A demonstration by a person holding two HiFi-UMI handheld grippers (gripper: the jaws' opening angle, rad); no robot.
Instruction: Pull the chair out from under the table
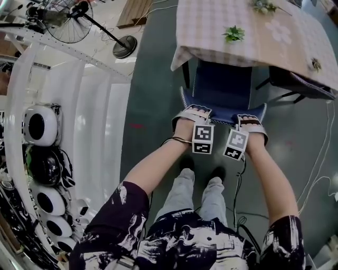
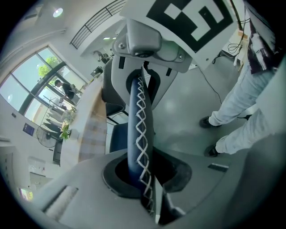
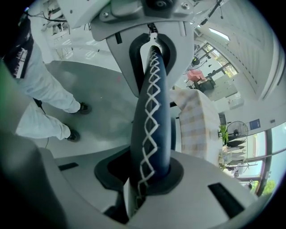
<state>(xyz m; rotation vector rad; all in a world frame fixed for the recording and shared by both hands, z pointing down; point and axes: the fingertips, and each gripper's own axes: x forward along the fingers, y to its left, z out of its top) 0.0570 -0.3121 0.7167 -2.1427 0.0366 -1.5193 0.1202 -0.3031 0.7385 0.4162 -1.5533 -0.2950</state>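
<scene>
Navy chair, white-stitched: seat partly under the checked worktop, back toward the person. Left gripper jaws clenched on the back's top edge near its left corner; right gripper likewise near the right. The edge runs crosswise, so the pull is probably straight toward the feet.

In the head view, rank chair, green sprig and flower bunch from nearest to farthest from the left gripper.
1. chair, gripped at its back by the left gripper
2. green sprig, on the table, near part
3. flower bunch, far table edge
</scene>
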